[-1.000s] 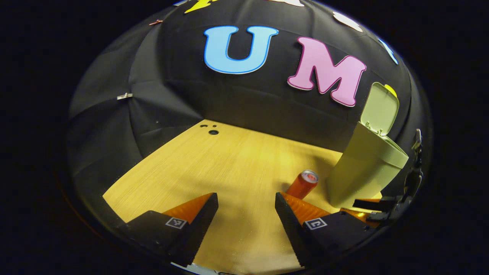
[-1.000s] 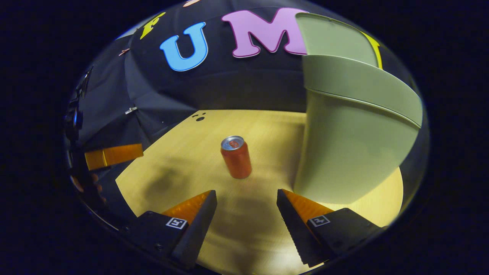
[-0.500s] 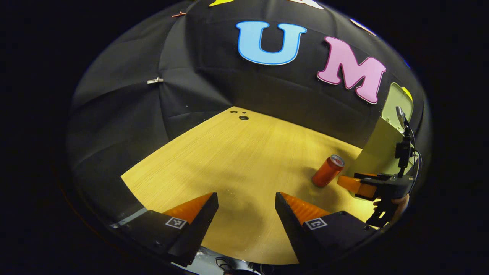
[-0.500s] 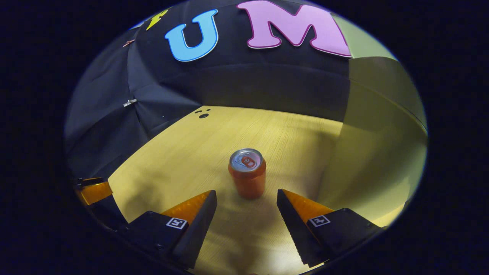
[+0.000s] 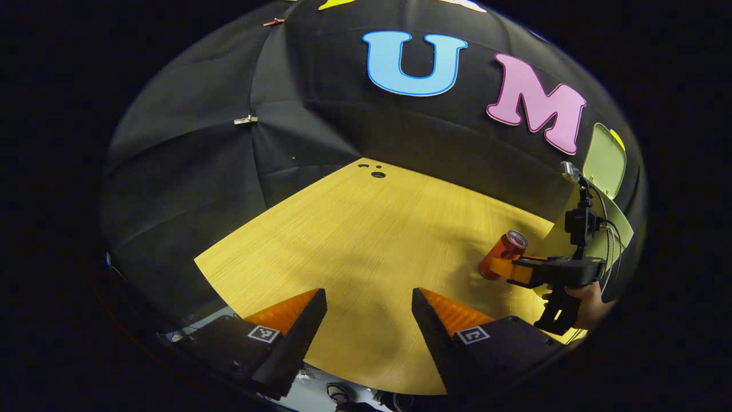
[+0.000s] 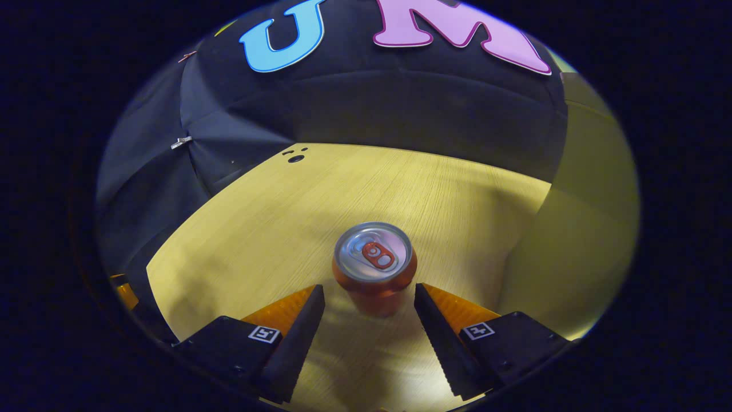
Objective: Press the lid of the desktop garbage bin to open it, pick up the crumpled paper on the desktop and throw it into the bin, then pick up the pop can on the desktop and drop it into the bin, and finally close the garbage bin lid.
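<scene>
An orange pop can (image 6: 374,260) stands upright on the wooden table (image 6: 343,189), right at the fingertips of my open right gripper (image 6: 369,290), one finger on each side and neither touching it. The pale green bin (image 6: 577,229) rises close on the right. In the left gripper view the can (image 5: 513,243) stands beside the bin (image 5: 620,232), whose lid (image 5: 606,163) stands open. The right gripper (image 5: 506,268) reaches around the can there, held by a hand (image 5: 589,306). My left gripper (image 5: 369,294) hangs open above the table's near part with nothing in it.
Small holes (image 5: 377,173) mark the table's far corner by the black cloth wall. The table's near edge (image 5: 343,380) lies just below my left fingers, with floor beyond it. A wide bare stretch of tabletop (image 5: 354,240) lies left of the can.
My right gripper has moved forward and down until the can stands between its fingertips. My left gripper has drawn back and to the left, away from the bin.
</scene>
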The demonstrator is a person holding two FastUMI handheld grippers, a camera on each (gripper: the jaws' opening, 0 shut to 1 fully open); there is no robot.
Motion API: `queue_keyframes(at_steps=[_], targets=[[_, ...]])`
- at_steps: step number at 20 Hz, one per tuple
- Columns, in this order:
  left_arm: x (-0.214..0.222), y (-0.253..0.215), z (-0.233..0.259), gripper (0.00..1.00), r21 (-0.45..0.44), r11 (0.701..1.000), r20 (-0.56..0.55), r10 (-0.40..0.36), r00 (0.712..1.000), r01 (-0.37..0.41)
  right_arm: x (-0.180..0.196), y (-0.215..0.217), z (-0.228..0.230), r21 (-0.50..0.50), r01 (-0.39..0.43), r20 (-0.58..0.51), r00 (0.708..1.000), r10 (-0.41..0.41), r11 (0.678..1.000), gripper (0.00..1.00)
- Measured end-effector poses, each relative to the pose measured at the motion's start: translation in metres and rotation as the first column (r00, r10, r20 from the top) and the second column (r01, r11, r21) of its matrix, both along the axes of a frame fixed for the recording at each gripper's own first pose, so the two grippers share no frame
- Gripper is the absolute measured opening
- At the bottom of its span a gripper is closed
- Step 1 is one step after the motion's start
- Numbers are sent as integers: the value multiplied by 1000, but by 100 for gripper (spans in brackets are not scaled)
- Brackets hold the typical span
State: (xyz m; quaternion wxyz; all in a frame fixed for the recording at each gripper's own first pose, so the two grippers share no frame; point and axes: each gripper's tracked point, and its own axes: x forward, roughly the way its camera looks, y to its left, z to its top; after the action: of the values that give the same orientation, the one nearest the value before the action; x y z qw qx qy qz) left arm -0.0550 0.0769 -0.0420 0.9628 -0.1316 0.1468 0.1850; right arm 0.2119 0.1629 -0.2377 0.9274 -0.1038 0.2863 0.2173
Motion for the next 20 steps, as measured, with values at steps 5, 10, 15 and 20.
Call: queue_keyframes(at_steps=[5, 10, 15, 20], targets=[[-11, -2, -9, 96, -15, 999, -16, 35, 999, -35, 17, 1, -3, -17, 5, 16, 1000, -5, 1000, 99], [-18, -5, -14, 96, -32, 999, -17, 44, 999, -44, 16, 4, 4, 7, -9, 18, 1000, 9, 1000, 78], [-18, -9, -11, 96, -11, 1000, -5, 10, 1000, -10, -7, 10, 35, 46, -46, 40, 998, 44, 998, 82], [-4, -20, -2, 96, -9, 999, 20, -47, 999, 47, -38, 20, 99, 54, -131, 149, 981, 122, 990, 82]])
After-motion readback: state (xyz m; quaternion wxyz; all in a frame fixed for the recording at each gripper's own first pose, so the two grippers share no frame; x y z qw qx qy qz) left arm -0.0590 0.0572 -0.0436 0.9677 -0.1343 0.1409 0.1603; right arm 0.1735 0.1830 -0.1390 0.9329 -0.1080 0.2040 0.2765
